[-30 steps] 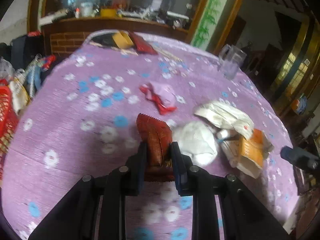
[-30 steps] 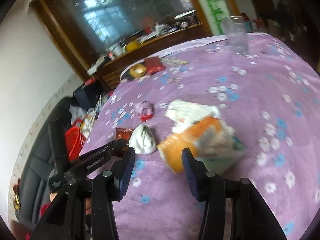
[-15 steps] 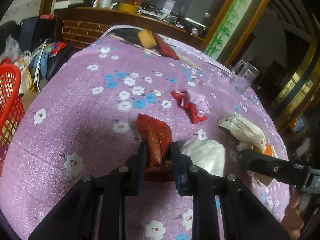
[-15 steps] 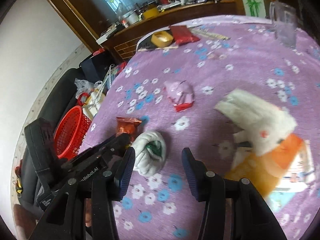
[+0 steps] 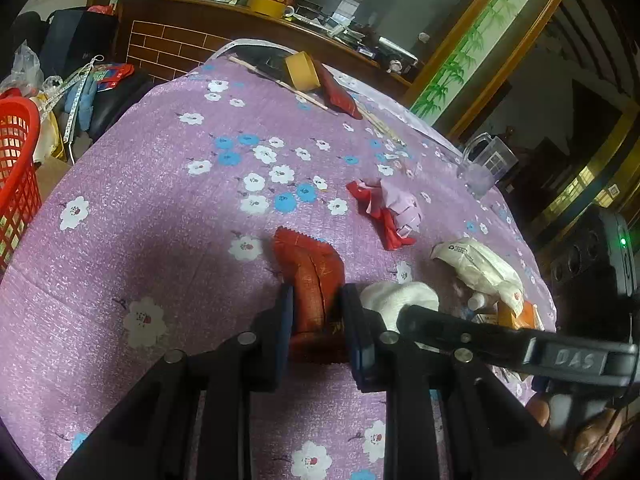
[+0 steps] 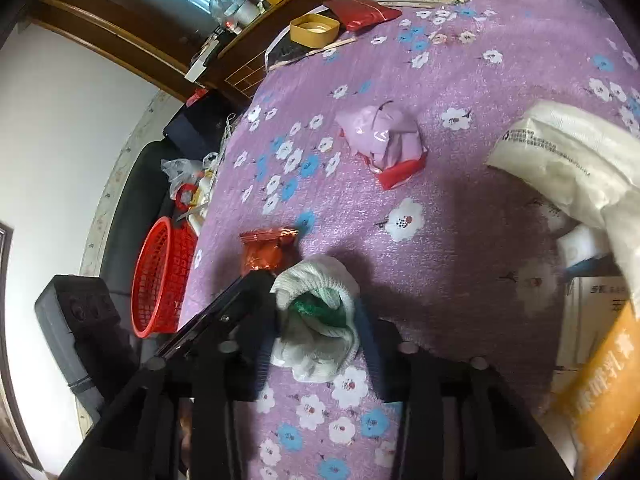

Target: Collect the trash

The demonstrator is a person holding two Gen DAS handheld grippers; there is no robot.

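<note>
My left gripper [image 5: 316,312] is shut on a red foil snack wrapper [image 5: 314,276], held just above the purple flowered tablecloth [image 5: 160,208]. The wrapper also shows in the right wrist view [image 6: 266,252]. My right gripper [image 6: 316,320] straddles a crumpled white wad with green inside [image 6: 320,312]; its jaws stand at the wad's sides and look open. In the left wrist view the wad [image 5: 400,300] lies right beside the wrapper. A pink and red crumpled wrapper [image 6: 384,140] lies farther out on the cloth. A red trash basket [image 6: 160,276] stands off the table's left edge.
A white plastic bag [image 6: 568,160] and an orange carton [image 6: 600,380] lie at the right. A yellow tape roll [image 6: 314,30], a red packet [image 6: 360,12] and chopsticks [image 6: 420,0] sit at the far edge. A glass mug [image 5: 484,164] stands far right.
My right gripper has swung left from the orange carton to the white wad and come around it. My left gripper keeps hold of the red wrapper and has turned slightly left.
</note>
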